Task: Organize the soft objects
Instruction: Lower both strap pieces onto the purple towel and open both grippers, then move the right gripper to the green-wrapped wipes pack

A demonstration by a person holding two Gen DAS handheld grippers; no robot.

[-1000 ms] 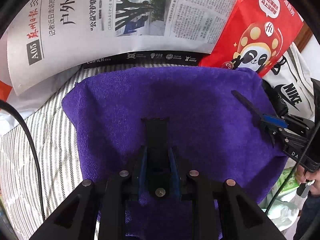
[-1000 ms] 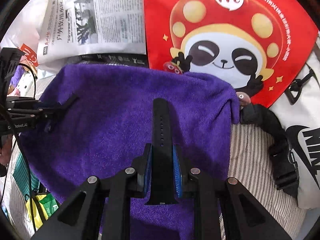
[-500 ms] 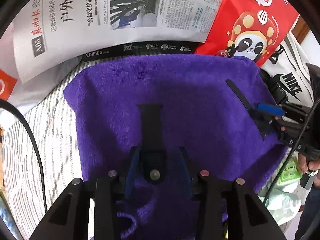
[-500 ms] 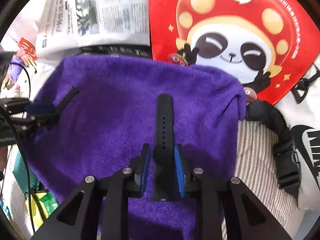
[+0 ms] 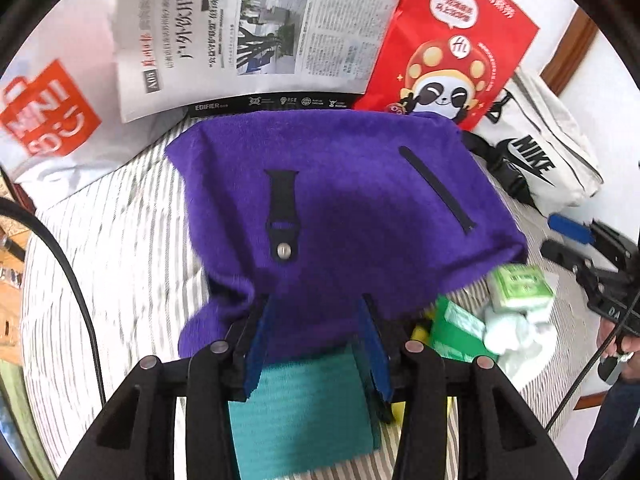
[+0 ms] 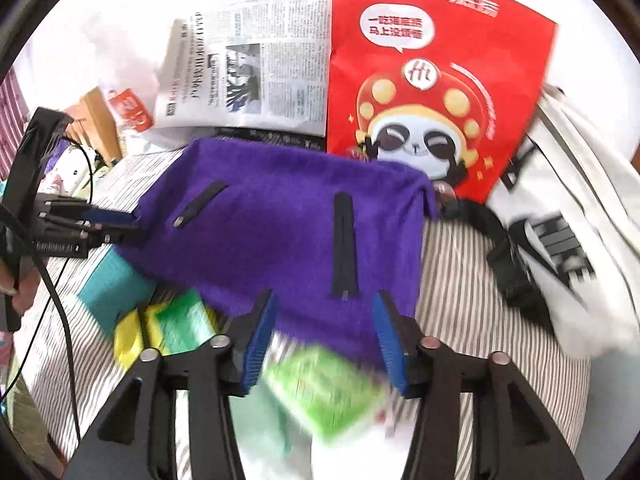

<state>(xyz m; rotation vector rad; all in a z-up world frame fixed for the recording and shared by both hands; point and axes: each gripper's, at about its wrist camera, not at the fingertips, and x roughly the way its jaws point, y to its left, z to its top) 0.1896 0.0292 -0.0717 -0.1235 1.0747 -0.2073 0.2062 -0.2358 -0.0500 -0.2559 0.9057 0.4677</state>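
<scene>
Fluffy purple towel (image 5: 348, 184) lies rumpled on striped bedding (image 5: 120, 248), carrying two flat black watch straps (image 5: 282, 216). Left hand-held gripper (image 5: 316, 340) and right hand-held gripper (image 6: 326, 336): jaws apart and opening, nothing clamped

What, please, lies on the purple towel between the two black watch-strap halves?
Only bare purple terry towel. In the left wrist view, nothing rests between the black buckle-end strap half and the thin holed strap half; the right wrist view agrees.

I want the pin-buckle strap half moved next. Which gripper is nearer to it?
Left. The left gripper, jaws opening and empty, sits just below the pin-buckle strap on the purple towel. The right gripper is by the holed strap, across the towel.
</scene>
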